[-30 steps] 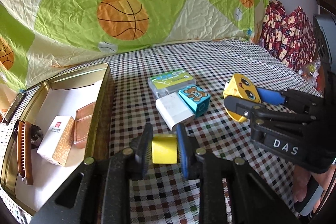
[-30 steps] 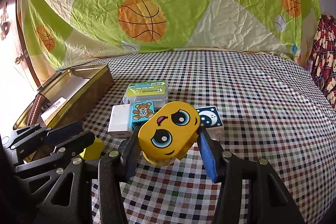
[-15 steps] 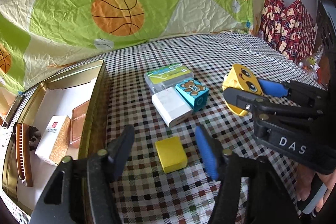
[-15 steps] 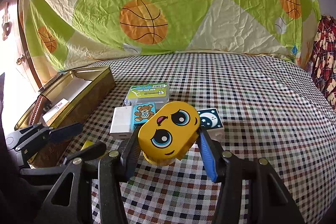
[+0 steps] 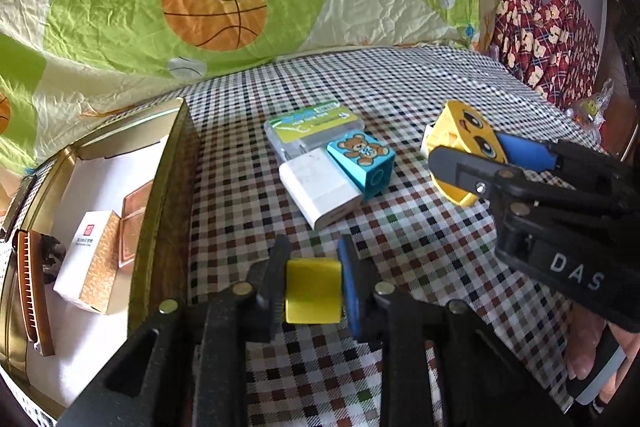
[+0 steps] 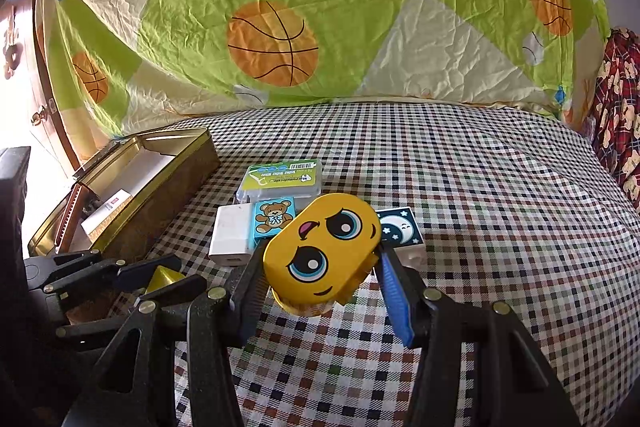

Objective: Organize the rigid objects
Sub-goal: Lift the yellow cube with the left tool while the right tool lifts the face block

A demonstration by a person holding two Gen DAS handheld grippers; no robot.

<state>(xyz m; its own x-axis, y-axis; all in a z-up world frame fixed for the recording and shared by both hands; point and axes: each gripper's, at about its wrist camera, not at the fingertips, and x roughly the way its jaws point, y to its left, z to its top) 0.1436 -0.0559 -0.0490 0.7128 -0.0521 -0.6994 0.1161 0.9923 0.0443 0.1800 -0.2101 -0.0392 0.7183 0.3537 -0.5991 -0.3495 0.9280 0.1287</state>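
Two grips at risk: left hand-held gripper clamped on small yellow block above checked bed, beside gold tin. Right hand-held gripper pinching yellow face box only at its lower edge; likely to twist free, or block to clip tin's rim.

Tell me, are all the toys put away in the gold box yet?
Not yet. The gold tin already holds a small white-and-gold box and a comb. The left gripper grips a yellow block; the right gripper holds the yellow face case. The charger, bear block and floss box wait outside.
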